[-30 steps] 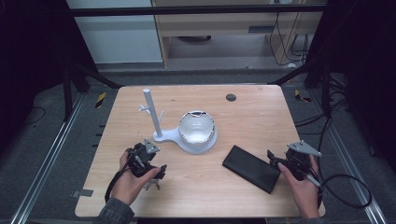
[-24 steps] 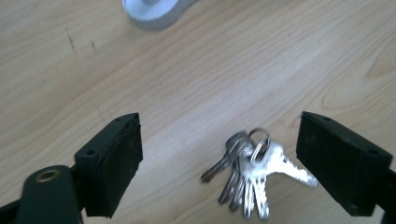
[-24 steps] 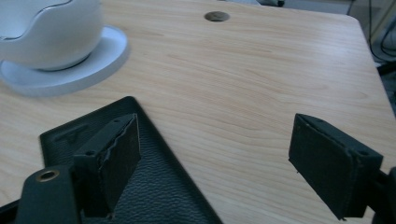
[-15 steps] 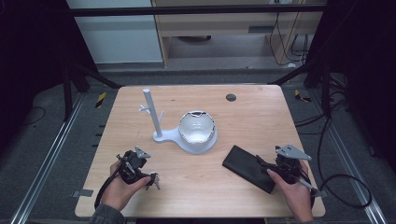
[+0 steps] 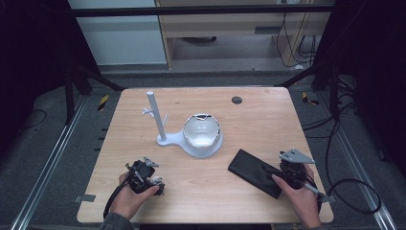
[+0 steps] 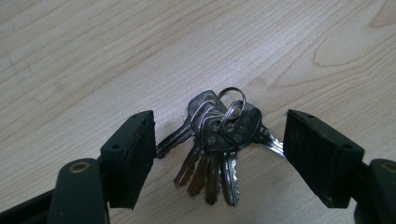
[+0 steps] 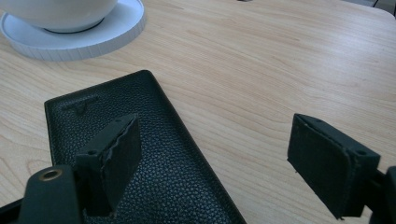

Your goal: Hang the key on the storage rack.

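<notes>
**Two spread grippers, one over keys, one over a black case**

The left gripper (image 6: 219,154) has its two black jaws spread wide, one on each side of a bunch of keys (image 6: 217,140). The keys lie flat on the wooden table (image 6: 93,51), fanned out from a silver ring, and neither jaw touches them. From above, the left gripper (image 5: 152,179) sits near the table's front edge, held in the person's left hand (image 5: 129,199).

The right gripper (image 7: 219,163) is also spread open. Its left jaw hangs over a flat black leather-grain case (image 7: 154,158), and its right jaw hangs over bare wood just past the case's long edge. From above, the case (image 5: 253,171) lies at an angle on the right front of the table, with the right gripper (image 5: 276,173) at its near end, held in the right hand (image 5: 301,201).

Near the middle of the table stands a white bowl (image 5: 202,132) on a round white base (image 5: 191,146), beside an upright white post (image 5: 155,115). A small dark disc (image 5: 236,100) lies near the far edge.
</notes>
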`<state>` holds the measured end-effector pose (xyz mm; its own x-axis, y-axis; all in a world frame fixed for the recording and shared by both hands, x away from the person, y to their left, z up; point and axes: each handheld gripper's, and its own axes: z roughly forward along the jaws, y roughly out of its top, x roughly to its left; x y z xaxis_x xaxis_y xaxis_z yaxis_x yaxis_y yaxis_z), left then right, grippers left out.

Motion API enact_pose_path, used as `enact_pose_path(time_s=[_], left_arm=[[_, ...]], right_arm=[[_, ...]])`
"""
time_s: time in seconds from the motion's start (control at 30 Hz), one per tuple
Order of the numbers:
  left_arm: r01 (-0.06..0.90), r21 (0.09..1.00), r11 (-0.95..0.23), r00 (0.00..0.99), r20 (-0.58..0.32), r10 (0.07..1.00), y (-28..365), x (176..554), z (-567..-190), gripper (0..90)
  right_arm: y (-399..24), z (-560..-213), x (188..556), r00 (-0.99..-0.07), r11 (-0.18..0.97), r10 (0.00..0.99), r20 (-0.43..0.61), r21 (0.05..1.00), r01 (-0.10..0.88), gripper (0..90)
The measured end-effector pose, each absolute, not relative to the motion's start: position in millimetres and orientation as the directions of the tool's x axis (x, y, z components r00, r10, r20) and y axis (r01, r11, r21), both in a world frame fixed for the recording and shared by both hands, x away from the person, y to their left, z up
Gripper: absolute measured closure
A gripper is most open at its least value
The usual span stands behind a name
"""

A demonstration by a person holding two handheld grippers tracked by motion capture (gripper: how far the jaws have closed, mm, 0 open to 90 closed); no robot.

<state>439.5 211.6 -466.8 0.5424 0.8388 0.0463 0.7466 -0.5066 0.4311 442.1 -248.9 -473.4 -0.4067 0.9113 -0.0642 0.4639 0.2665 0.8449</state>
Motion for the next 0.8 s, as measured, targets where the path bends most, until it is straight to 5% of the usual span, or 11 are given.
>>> enact_pose_path(time_s=[0.4,0.8], left_arm=[[0.751,0.428,-0.504,0.545,0.031,0.838,212.2,440.7,-473.1,26.0],[0.737,0.420,-0.530,0.593,-0.026,0.805,211.3,438.2,-472.2,42.9]], right_arm=[[-246.6,-473.4,442.0,-0.419,0.284,0.905,-0.077,0.843,0.458,17.1],[-243.7,-473.8,441.6,-0.432,0.298,0.898,-0.085,0.839,0.455,15.9]])
